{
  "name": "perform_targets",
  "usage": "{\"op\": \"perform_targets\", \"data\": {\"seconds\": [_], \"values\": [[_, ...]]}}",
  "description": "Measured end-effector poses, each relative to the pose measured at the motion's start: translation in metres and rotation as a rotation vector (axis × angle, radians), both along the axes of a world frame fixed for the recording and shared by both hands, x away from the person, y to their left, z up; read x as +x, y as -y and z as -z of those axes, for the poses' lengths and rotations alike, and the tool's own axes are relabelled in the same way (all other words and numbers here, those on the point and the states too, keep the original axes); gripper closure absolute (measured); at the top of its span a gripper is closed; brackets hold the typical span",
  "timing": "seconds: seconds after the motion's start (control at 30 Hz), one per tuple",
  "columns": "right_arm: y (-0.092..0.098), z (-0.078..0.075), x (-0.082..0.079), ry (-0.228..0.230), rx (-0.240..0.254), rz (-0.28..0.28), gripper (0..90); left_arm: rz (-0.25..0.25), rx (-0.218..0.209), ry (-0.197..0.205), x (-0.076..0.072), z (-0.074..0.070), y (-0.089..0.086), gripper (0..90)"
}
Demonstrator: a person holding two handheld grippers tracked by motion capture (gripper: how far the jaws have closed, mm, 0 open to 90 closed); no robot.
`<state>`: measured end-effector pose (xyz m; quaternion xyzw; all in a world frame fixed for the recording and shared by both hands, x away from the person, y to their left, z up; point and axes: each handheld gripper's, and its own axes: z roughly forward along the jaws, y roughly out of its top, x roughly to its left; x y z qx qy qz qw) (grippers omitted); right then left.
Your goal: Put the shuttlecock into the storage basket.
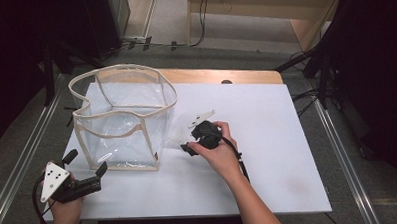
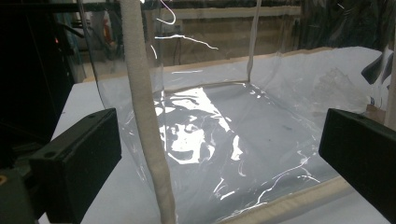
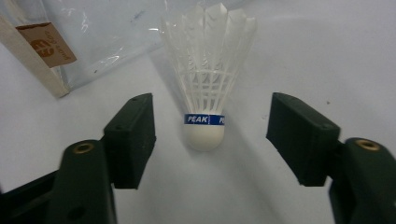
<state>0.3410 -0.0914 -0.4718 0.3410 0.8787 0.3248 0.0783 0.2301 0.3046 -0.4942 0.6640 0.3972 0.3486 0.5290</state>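
White board covers the table (image 1: 267, 139). A clear plastic bag (image 1: 124, 119) with cream fabric edging stands upright and open at the table's left. A white feather shuttlecock (image 3: 208, 88) with a blue band marked PEAK lies on the table just right of the bag, its cork end toward the right hand-held gripper (image 1: 186, 147). That gripper's jaws are spread wide, one on each side of the cork, not touching it. The left hand-held gripper (image 1: 85, 163) sits at the table's front left corner, jaws wide apart and empty, facing the bag's near corner seam (image 2: 147, 126).
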Motion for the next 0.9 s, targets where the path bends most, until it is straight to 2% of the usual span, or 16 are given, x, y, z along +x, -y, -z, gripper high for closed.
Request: {"op": "perform_targets", "data": {"seconds": [0.17, 0.37, 0.77, 0.87, 0.9], "values": [[-0.002, 0.005, 0.001, -0.017, -0.014, 0.002, 35.8, 0.001, 0.0, 0.0, 0.0, 0.0, 0.0, 0.0], [-0.006, 0.013, 0.003, -0.041, -0.017, 0.045, 45.2, 0.002, 0.002, 0.0, 0.0, 0.0, 0.0, 0.0], [-0.013, 0.023, 0.003, -0.058, -0.053, 0.056, 54.0, 0.002, 0.002, 0.0, 0.0, 0.0, 0.001, 0.0], [-0.013, 0.024, 0.002, -0.054, -0.06, 0.057, 62.3, 0.002, 0.003, 0.0, 0.0, 0.0, 0.001, 0.0], [-0.013, 0.024, 0.002, -0.062, -0.048, 0.06, 62.5, 0.002, 0.002, 0.0, 0.0, 0.0, 0.001, 0.0]]}}
